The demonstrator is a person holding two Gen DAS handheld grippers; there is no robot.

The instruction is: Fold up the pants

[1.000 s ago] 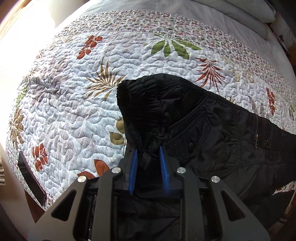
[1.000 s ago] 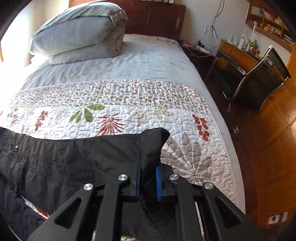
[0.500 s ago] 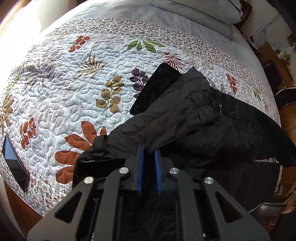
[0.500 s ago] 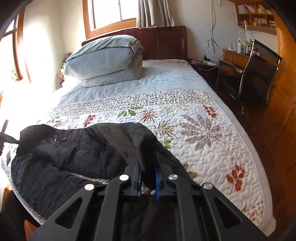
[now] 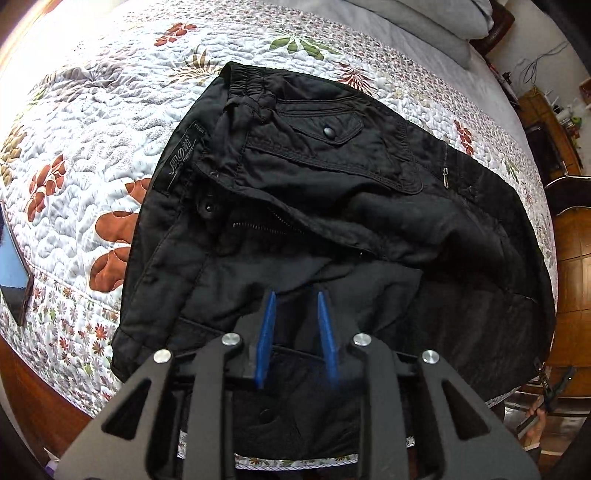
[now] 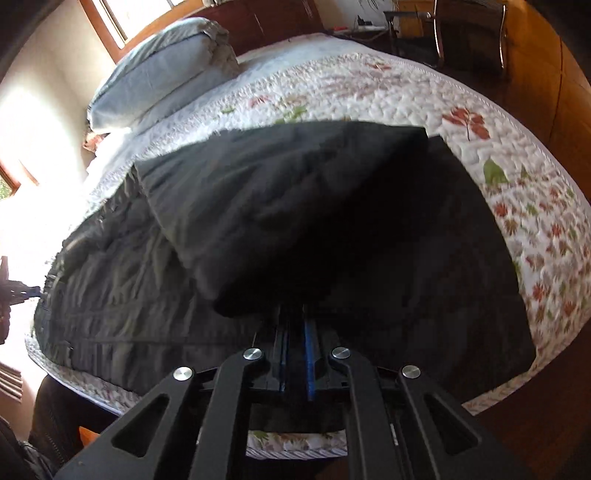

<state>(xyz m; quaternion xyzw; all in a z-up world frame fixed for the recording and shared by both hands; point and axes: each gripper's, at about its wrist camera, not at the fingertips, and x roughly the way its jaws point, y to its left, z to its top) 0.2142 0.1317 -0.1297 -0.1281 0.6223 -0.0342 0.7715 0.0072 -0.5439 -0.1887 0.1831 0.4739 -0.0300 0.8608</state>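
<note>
The black pants [image 5: 332,177] lie on the floral quilt [image 5: 110,129], waistband, snap pocket and open zipper facing up, legs running off to the right. My left gripper [image 5: 295,295] hovers just above the near edge of the pants, its blue pads apart with nothing between them. In the right wrist view the pants [image 6: 295,221] are doubled over near the bed's front edge, the upper leg layer folded onto the lower. My right gripper [image 6: 293,314] is shut on the edge of that folded layer.
A dark phone [image 5: 13,273] lies at the quilt's left edge. Grey pillows [image 6: 162,70] are stacked at the headboard. A chair [image 6: 469,26] and desk stand beyond the bed on the wood floor [image 6: 535,424].
The pants came down onto the quilt. My left gripper let go of the waistband and opened. My right gripper brought the leg end over toward the front edge, still shut on it.
</note>
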